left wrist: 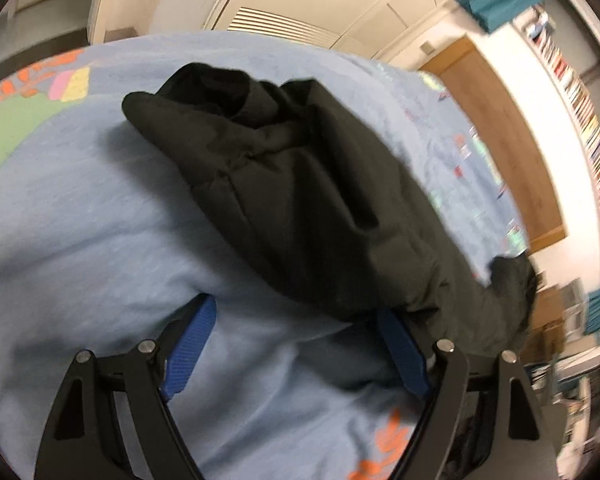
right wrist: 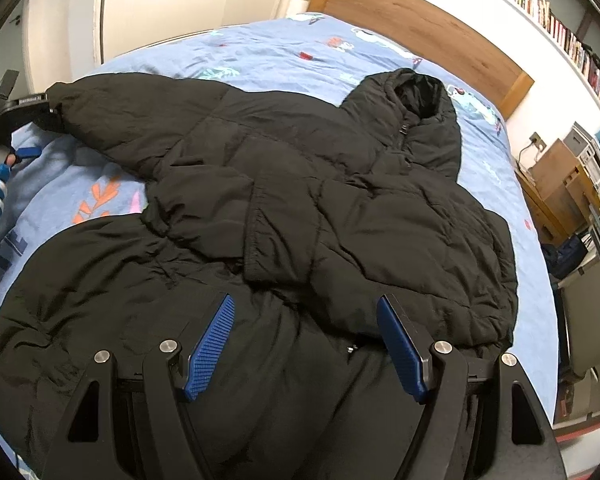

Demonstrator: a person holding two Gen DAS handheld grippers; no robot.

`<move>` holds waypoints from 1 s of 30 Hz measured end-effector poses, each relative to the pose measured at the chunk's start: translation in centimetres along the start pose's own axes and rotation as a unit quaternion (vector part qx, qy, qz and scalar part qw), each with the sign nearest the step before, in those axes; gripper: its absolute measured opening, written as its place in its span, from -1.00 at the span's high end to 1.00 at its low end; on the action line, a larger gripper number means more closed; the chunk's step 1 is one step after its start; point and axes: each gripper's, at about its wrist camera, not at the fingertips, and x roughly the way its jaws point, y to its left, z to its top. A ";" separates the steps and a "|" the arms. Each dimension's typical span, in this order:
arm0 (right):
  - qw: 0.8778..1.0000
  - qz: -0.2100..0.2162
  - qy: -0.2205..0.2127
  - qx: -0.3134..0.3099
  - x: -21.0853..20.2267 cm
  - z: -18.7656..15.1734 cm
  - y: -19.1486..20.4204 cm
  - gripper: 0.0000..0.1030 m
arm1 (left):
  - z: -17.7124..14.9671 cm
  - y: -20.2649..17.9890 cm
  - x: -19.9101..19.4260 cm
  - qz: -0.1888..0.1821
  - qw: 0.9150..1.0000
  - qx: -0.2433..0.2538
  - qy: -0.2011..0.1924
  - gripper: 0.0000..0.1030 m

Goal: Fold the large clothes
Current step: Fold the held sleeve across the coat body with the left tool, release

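A black hooded puffer jacket (right wrist: 308, 208) lies spread on the blue patterned bedspread (right wrist: 260, 52), hood (right wrist: 416, 100) toward the headboard. One sleeve is folded across its chest, cuff (right wrist: 276, 240) near the middle. The other sleeve (right wrist: 112, 112) stretches out to the left. My right gripper (right wrist: 304, 344) is open just above the jacket's lower part, holding nothing. My left gripper (left wrist: 296, 344) is open at the end of the outstretched sleeve (left wrist: 300, 184); its right finger sits under the sleeve's edge. The left gripper also shows at the left edge of the right wrist view (right wrist: 12, 120).
A wooden headboard (right wrist: 420, 24) stands at the bed's far end under a long bookshelf (right wrist: 556, 28). White wardrobe doors (right wrist: 172, 8) are behind the bed. A wooden bedside cabinet (right wrist: 560, 184) and clutter stand to the right of the bed.
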 end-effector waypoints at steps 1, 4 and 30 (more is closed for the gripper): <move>1.000 -0.002 0.000 0.001 -0.1 -0.2 -0.2 -0.41 | 0.2 0.1 -0.3 -0.014 1.000 -0.008 -0.005 -0.57; 1.000 -0.010 0.003 0.009 -0.3 -0.7 -1.3 -0.41 | -0.1 -0.1 -1.1 -0.030 0.999 -0.006 -0.008 -0.57; 0.996 -0.050 -0.014 0.075 -4.4 -4.3 -9.4 -0.41 | 3.3 -2.3 -2.1 -0.058 0.997 -0.041 -0.012 0.81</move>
